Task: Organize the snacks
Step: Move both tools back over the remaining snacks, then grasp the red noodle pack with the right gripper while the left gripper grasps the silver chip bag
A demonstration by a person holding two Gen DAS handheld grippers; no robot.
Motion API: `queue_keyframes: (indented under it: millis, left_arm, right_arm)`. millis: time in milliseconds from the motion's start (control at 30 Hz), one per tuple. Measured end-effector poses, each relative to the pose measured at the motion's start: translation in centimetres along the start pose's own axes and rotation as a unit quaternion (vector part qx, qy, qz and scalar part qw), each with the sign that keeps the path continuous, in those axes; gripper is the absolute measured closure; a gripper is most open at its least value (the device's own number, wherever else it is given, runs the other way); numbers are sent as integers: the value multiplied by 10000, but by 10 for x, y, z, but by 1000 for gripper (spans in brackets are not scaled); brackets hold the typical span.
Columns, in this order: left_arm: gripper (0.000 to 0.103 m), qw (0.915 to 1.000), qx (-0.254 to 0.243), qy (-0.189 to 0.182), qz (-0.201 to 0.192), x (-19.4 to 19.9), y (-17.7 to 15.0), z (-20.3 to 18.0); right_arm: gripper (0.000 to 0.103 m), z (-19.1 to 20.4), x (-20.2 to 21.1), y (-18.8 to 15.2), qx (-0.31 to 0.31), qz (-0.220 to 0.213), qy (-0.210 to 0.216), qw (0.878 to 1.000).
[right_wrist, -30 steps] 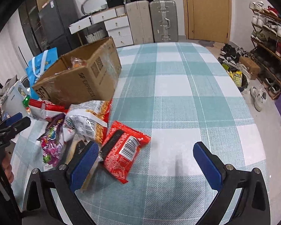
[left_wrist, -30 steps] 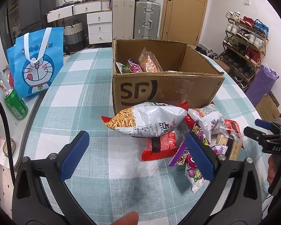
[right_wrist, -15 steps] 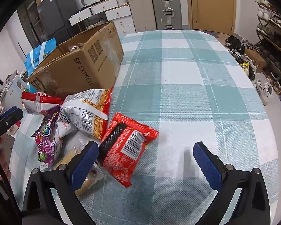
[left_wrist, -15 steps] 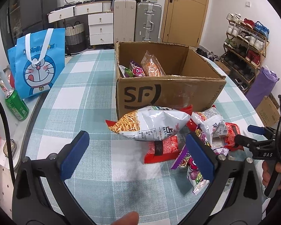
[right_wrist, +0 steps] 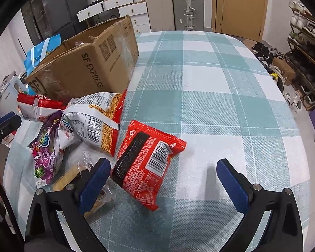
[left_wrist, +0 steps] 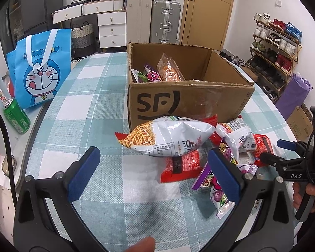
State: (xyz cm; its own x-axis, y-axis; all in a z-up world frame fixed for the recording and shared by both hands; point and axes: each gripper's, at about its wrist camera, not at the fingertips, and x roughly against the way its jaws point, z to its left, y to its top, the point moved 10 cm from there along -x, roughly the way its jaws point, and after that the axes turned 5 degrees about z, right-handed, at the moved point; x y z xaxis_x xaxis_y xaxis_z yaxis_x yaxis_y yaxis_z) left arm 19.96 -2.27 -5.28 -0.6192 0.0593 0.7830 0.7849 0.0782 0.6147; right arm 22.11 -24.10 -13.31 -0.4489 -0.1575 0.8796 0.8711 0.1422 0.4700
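Note:
An open SF cardboard box stands on the checked table and holds a few snack bags; it also shows in the right wrist view. In front of it lies a pile of snacks: a white bag of fried sticks, a red packet and a purple candy bag. My left gripper is open and empty just short of the white bag. My right gripper is open, around the near end of a red noodle packet, beside another white stick bag.
A blue Doraemon bag and a green can sit off the table's left edge. The other gripper shows at the right of the left wrist view. Suitcases, drawers and a shoe rack stand behind.
Both grippers have moved forward: the box and pile look nearer in the left wrist view, and the red noodle packet now lies between my right fingers. Both stay open.

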Motion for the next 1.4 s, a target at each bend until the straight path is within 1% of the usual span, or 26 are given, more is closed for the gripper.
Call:
queue_keyframes:
  millis: [167, 233, 300, 333, 400, 433, 500, 567, 700, 933, 1033, 1167, 1400]
  left_arm:
    - [1, 10000, 2, -9, 22, -2, -1, -1]
    - [1, 10000, 6, 2, 22, -2, -1, 0]
    - [1, 10000, 17, 3, 28, -2, -2, 0]
    - [1, 10000, 16, 1, 27, -2, -2, 0]
    - [1, 10000, 6, -3, 28, -3, -2, -1]
    - [1, 10000, 2, 1, 29, -2, -2, -1]
    - [1, 10000, 9, -6, 38, -3, -2, -1]
    - [1, 10000, 9, -25, 40, -4, -2, -2]
    - [1, 10000, -7, -26, 39, -3, -4, -2]
    - [1, 10000, 12, -78, 53, -4, -3, -4]
    - [1, 9999, 20, -96, 73, -5, -3, -4]
    - [1, 9999, 53, -122, 87, -9, 0, -5]
    - [1, 9997, 83, -172, 133, -22, 7, -8]
  right_arm:
    - [2, -2, 0, 2, -27, -36, -11, 10000]
    - [8, 1, -1, 2, 11, -38, 26, 10000]
    - [18, 5, -1, 2, 38, -33, 105, 9999]
    - [21, 6, -1, 1, 50, -30, 140, 9999]
    - [34, 11, 2, 1, 113, -66, 273, 9995]
    - [38, 13, 2, 0, 139, -70, 310, 9994]
    - [50, 17, 5, -3, 162, -81, 487, 9987]
    - [53, 18, 6, -3, 162, -115, 549, 9983]
    - [60, 18, 13, -3, 146, -271, 593, 9978]
    - [61, 17, 26, -1, 94, -517, 651, 9965]
    - [61, 17, 33, 0, 44, -659, 764, 9949]
    - [60, 23, 48, 4, 44, -938, 956, 9910]
    - [60, 37, 59, 10, 176, -1118, 1041, 9881]
